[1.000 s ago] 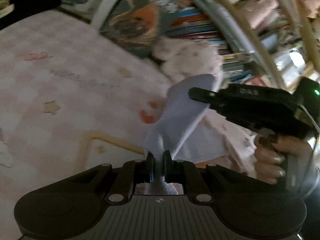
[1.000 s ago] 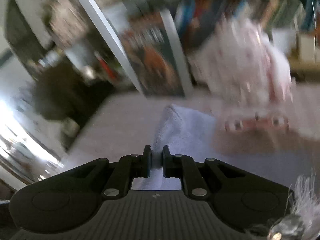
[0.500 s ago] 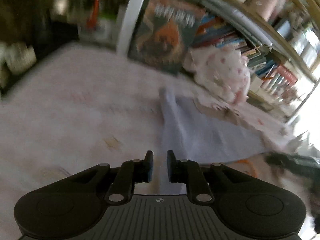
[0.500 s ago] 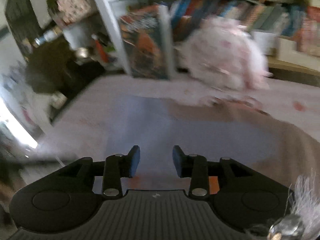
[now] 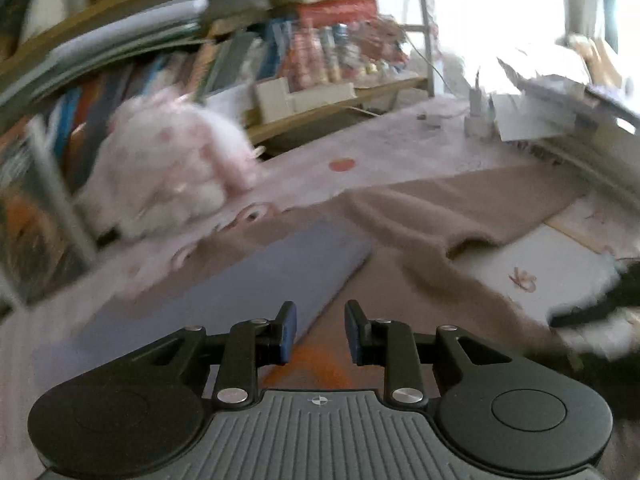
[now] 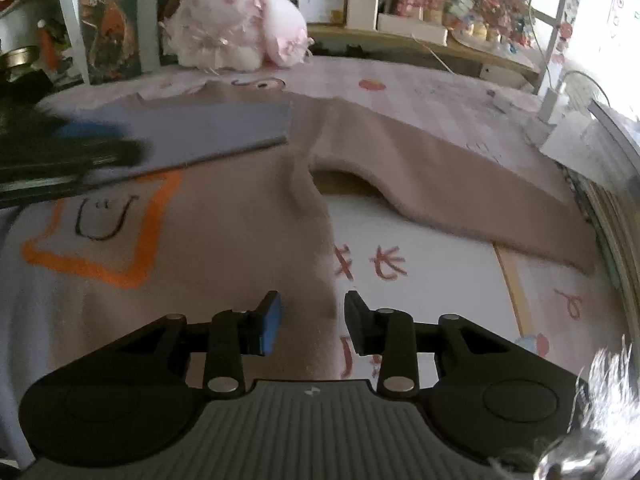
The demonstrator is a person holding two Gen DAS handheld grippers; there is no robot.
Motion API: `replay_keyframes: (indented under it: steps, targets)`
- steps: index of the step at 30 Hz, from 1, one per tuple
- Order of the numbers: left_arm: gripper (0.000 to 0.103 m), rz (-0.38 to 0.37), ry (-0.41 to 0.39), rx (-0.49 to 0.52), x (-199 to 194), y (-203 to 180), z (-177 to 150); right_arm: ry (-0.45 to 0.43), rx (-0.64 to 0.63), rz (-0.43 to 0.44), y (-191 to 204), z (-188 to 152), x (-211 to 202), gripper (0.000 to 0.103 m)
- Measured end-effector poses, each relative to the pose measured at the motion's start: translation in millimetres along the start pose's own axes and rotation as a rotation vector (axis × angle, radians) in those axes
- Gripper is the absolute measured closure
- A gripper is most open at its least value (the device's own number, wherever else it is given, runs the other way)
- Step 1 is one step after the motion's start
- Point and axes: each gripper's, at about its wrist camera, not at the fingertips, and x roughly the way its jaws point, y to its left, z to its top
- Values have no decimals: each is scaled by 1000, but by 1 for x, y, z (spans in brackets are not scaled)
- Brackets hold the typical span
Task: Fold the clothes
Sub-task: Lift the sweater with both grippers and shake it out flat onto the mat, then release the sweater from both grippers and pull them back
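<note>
We saw a fuzzy beige sweater [image 6: 224, 248] with an orange square outline and a black smiley face on its chest lying flat on a pink patterned bedspread [image 6: 432, 92]. One lavender sleeve [image 6: 208, 128] lay folded across the upper chest of the sweater, its straight edge running left to right. The other beige sleeve [image 6: 452, 188] stretched out to the right over the bedspread, unfolded.

Our right gripper [image 6: 307, 326] hovered low over the near right edge of the sweater's body, its jaws spread apart and empty. Our left gripper [image 5: 320, 330] was likewise spread wide with nothing between its fingers, hanging over the edge of the folded lavender sleeve, close to the orange print; in the right wrist view it appeared only as a dark blur at the far left.

A fluffy white-and-pink plush toy [image 6: 236, 28] sat at the far side of the bed against a wooden bookshelf [image 6: 420, 44] crowded with books and small boxes.
</note>
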Motion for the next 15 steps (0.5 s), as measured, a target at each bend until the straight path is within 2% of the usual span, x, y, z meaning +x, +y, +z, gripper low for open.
replay_keyframes:
  steps: [4,8,11,12,13,14,15]
  targets:
    - [76,30,9,101,39,-32,22,-7,-43,3,5,-8,-3,75]
    - [76,74,64,163,69,-48,30,-10,-59,19,3,-8,-3,75]
    - [75,92,75,144,78,-43,29,-11,-65,39,0,-8,-3,75]
    - [77,98,79,138,81,-42,28,-12,-67,45,-1,-8,-3,75]
    - [90,104,82,131,84,-41,28,-14,-69,50,-1,-8,-3,75]
    - [97,110,86,124,86,-39,27,-14,-72,54,-2,-8,-2,75]
    - [97,119,59,65,79,-29,29,-14,-74,58,-3,-8,-2,75]
